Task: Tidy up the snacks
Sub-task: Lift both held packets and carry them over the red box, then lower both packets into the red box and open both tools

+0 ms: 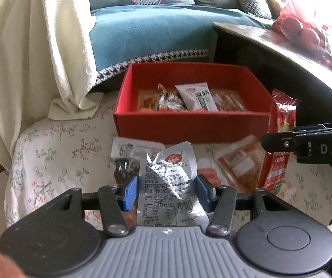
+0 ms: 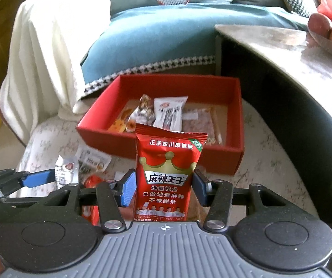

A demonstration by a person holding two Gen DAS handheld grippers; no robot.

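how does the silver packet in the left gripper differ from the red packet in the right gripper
Colour: the silver packet is foil with small black print and a red round logo; the red packet is glossy red with a gold crown and large white characters.
Shape: the silver packet is crumpled with a bent top; the red packet is smooth with a straight crimped top.
Shared: each stands upright, pinched between blue pads, left gripper and right gripper, before the red box.

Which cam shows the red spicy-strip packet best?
Right wrist: the red spicy-strip packet stands upright, front print fully readable, clamped in the right tool. Left wrist catches it only edge-on at the right, partly hidden behind that tool.
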